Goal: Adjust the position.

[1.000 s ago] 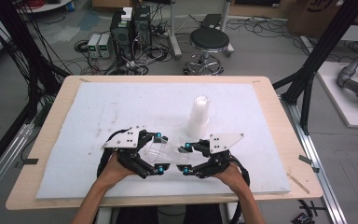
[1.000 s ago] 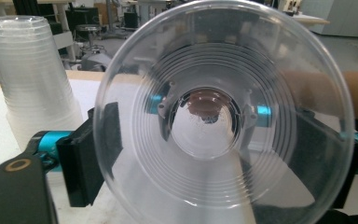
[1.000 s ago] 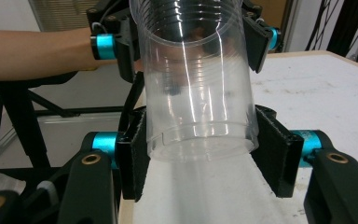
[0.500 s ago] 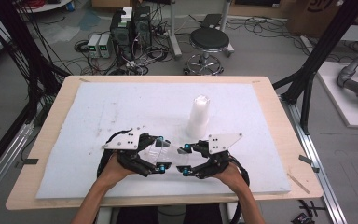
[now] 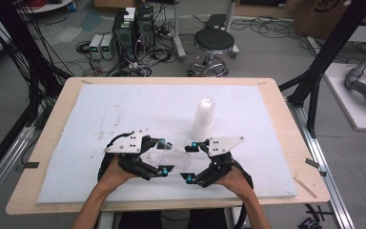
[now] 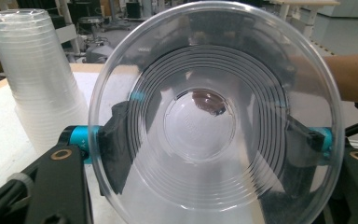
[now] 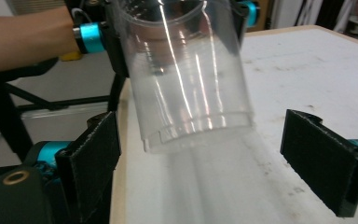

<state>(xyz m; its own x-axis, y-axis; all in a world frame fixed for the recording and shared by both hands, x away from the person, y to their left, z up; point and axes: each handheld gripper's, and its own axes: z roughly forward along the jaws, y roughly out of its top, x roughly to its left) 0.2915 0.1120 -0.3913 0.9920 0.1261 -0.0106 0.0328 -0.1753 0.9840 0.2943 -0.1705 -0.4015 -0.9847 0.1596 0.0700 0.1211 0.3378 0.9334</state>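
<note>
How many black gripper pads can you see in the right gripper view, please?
2: one pad at lower left and one pad at lower right, standing apart either side of the clear cup, not touching it.

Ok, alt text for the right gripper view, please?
A clear plastic cup lies sideways, its base end between the right gripper's open black pads without touching them. The left gripper clamps it farther up, over a white mat.
</note>
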